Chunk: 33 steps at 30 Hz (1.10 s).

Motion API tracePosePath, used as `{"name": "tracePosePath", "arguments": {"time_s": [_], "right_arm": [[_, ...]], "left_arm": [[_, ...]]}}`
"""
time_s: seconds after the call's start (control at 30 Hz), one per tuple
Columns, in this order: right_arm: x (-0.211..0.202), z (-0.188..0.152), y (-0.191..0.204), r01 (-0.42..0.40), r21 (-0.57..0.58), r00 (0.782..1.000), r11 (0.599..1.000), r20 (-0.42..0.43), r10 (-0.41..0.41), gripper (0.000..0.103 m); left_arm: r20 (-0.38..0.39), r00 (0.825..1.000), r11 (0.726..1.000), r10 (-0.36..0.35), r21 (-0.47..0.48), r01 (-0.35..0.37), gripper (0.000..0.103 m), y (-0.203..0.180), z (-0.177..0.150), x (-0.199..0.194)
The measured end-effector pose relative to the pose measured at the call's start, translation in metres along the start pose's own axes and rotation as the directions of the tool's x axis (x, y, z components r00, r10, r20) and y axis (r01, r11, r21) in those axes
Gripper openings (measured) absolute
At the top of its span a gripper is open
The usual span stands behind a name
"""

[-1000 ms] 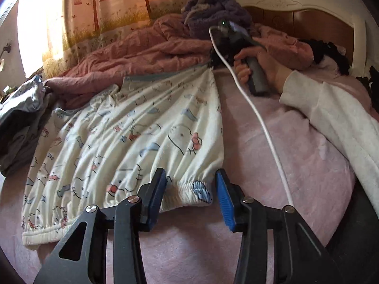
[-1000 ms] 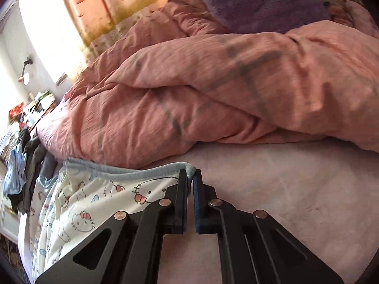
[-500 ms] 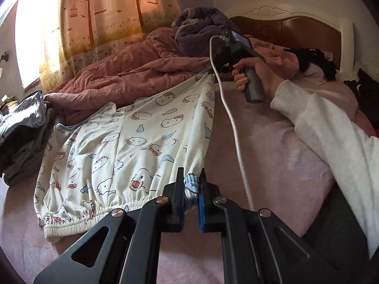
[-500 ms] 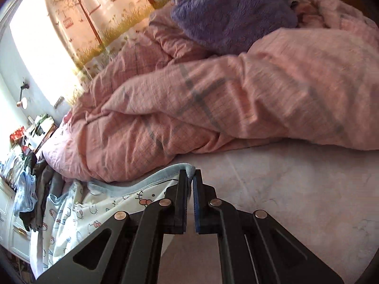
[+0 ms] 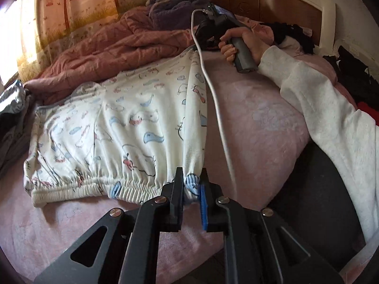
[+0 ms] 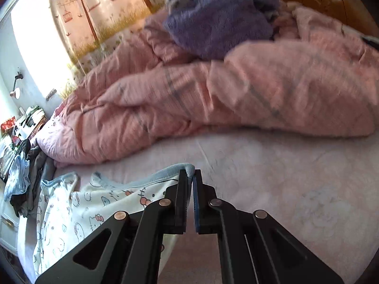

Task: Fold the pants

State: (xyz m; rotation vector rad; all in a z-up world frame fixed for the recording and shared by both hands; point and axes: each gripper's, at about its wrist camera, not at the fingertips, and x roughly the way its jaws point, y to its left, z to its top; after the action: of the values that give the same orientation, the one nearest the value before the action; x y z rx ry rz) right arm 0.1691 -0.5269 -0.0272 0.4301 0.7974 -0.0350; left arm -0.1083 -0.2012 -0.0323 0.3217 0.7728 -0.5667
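Note:
White cartoon-print pants (image 5: 118, 127) lie spread on the pink bed sheet (image 5: 260, 118). My left gripper (image 5: 191, 184) pinches the elastic cuff corner (image 5: 190, 185) of the near leg. Its jaws are opening slightly with the cuff still pressed between the pads. Farther up the bed, a hand holds my right gripper (image 5: 196, 47), which is shut on the light blue waistband (image 6: 146, 179). The pants' right edge runs taut and raised between the two grippers. In the right wrist view the right gripper (image 6: 190, 177) shows the waistband corner clamped at its tips, with the pants (image 6: 94, 201) hanging left.
A crumpled pink duvet (image 5: 113, 47) and a purple blanket (image 6: 220, 16) lie against the wooden headboard (image 5: 272, 7). Dark clothes (image 5: 11, 118) are piled at the left, black garments (image 5: 350, 75) at the right. A white cable (image 5: 213, 94) and a person's white sleeve (image 5: 319, 108) cross the sheet.
My left gripper closed on the cuff corner and lifted it. Both grippers shifted sideways with the pants, and the edge between them has pulled taut and folded over.

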Motion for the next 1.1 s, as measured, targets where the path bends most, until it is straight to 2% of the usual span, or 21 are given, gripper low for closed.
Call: {"name": "tracePosePath", "arguments": {"time_s": [0.03, 0.07, 0.13, 0.17, 0.2, 0.27, 0.3, 0.33, 0.4, 0.47, 0.5, 0.53, 0.57, 0.67, 0.7, 0.77, 0.9, 1.03, 1.07, 1.1], "right_arm": [[0.01, -0.004, -0.003, 0.016, -0.002, 0.999, 1.0, -0.035, -0.016, 0.004], [0.021, -0.007, -0.007, 0.039, -0.001, 0.997, 0.999, -0.069, -0.039, 0.004], [0.027, -0.008, -0.013, 0.014, 0.034, 0.997, 0.999, -0.078, -0.011, 0.006], [0.023, -0.007, -0.015, -0.016, 0.053, 0.998, 0.998, -0.058, 0.019, 0.007], [0.017, -0.005, -0.017, -0.042, 0.064, 0.999, 0.997, -0.028, 0.044, 0.012], [0.005, -0.004, -0.017, -0.043, 0.059, 0.998, 0.997, 0.047, 0.04, 0.036], [0.001, -0.004, -0.015, -0.034, 0.049, 0.997, 0.998, 0.071, 0.031, 0.054], [-0.001, -0.004, -0.013, -0.031, 0.036, 0.996, 0.999, 0.081, 0.028, 0.056], [0.0, -0.003, -0.011, -0.029, 0.022, 0.997, 0.999, 0.068, 0.027, 0.056], [0.004, -0.004, -0.011, -0.028, 0.028, 0.999, 0.999, 0.046, 0.027, 0.056], [0.006, -0.004, -0.015, -0.028, 0.032, 0.999, 0.999, 0.031, 0.027, 0.056], [0.009, -0.004, -0.016, -0.031, 0.04, 0.999, 0.999, 0.014, 0.031, 0.056], [0.011, -0.007, -0.019, -0.038, 0.048, 0.999, 0.998, 0.004, 0.038, 0.056], [0.015, -0.007, -0.025, -0.062, 0.066, 0.998, 0.996, -0.006, 0.063, 0.056], [0.018, -0.008, -0.024, -0.068, 0.068, 0.998, 0.995, -0.009, 0.068, 0.056], [0.018, -0.008, -0.024, -0.067, 0.066, 0.998, 0.996, -0.013, 0.068, 0.056], [0.017, -0.009, -0.02, -0.05, 0.049, 0.998, 0.998, -0.025, 0.051, 0.056], [0.018, -0.011, -0.015, -0.056, 0.025, 0.998, 0.998, -0.04, 0.057, 0.056], [0.018, -0.011, -0.014, -0.056, 0.024, 0.997, 0.998, -0.044, 0.057, 0.056], [0.018, -0.012, -0.014, -0.057, 0.025, 0.997, 0.998, -0.043, 0.058, 0.056]], "left_arm": [[-0.013, 1.0, 1.0, -0.005, -0.007, 0.005, 0.024, 0.003, -0.001, 0.002], [-0.019, 1.0, 1.0, -0.007, -0.003, 0.007, 0.044, 0.006, -0.001, 0.001], [0.017, 1.0, 1.0, -0.006, 0.016, 0.006, 0.067, 0.012, 0.002, -0.012], [0.049, 0.999, 0.999, -0.011, 0.031, 0.01, 0.067, 0.016, 0.006, -0.022], [0.064, 0.998, 0.999, -0.018, 0.046, 0.015, 0.067, 0.021, 0.014, -0.03], [0.08, 0.997, 0.999, -0.004, 0.039, 0.001, 0.067, 0.036, 0.039, -0.039], [0.088, 0.996, 1.0, 0.017, 0.023, -0.019, 0.067, 0.046, 0.055, -0.04], [0.1, 0.994, 0.999, 0.042, 0.014, -0.043, 0.067, 0.057, 0.073, -0.038], [0.128, 0.985, 0.992, 0.119, 0.029, -0.124, 0.067, 0.076, 0.111, -0.023], [0.116, 0.973, 0.979, 0.197, 0.034, -0.202, 0.067, 0.099, 0.151, 0.009], [0.092, 0.975, 0.978, 0.203, 0.021, -0.206, 0.065, 0.116, 0.172, 0.031], [0.065, 0.977, 0.979, 0.203, -0.013, -0.203, 0.058, 0.134, 0.19, 0.053], [0.031, 0.982, 0.982, 0.185, -0.051, -0.183, 0.048, 0.151, 0.206, 0.074], [-0.056, 0.998, 0.982, 0.037, -0.184, -0.046, 0.035, 0.195, 0.24, 0.129], [-0.068, 0.998, 0.975, -0.003, -0.222, -0.012, 0.032, 0.203, 0.248, 0.144], [-0.091, 0.995, 0.973, -0.042, -0.231, 0.02, 0.032, 0.209, 0.261, 0.166], [-0.164, 0.986, 0.982, 0.023, -0.184, -0.053, 0.033, 0.204, 0.275, 0.205], [-0.27, 0.963, 0.983, -0.018, -0.179, -0.031, 0.039, 0.201, 0.274, 0.244], [-0.296, 0.955, 0.987, -0.005, -0.156, -0.043, 0.04, 0.199, 0.272, 0.253], [-0.306, 0.951, 0.988, 0.042, -0.126, -0.084, 0.04, 0.197, 0.271, 0.26]]}}
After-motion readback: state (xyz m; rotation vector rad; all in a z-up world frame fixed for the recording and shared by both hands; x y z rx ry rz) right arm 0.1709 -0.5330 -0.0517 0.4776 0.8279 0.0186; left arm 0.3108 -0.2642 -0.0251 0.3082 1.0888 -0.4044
